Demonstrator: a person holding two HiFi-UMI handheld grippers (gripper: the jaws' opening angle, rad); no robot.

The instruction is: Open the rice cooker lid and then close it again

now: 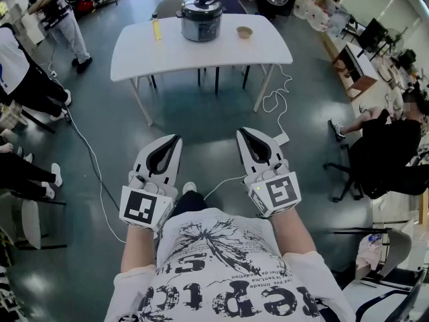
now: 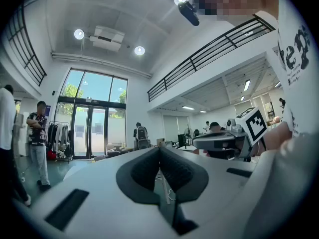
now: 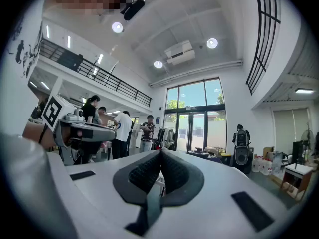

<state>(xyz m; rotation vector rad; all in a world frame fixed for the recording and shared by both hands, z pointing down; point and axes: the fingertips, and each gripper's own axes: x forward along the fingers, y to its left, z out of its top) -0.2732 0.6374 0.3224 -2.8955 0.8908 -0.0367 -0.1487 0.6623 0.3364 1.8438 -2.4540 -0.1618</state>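
The dark rice cooker (image 1: 201,17) stands with its lid down at the back middle of a white table (image 1: 201,56), far ahead of me. My left gripper (image 1: 175,139) and right gripper (image 1: 241,132) are held level near my body, well short of the table. Each has its jaws together with nothing between them. In the left gripper view the left gripper (image 2: 159,149) shows its dark pads (image 2: 142,171) meeting. The right gripper (image 3: 160,153) looks the same in the right gripper view. The cooker is hidden in both gripper views.
A yellow item (image 1: 157,29) lies at the table's left and a small bowl (image 1: 244,32) at its right. A white cable (image 1: 271,102) runs over the floor by the table leg. People stand at the left (image 1: 64,15), and one sits at the right (image 1: 392,149).
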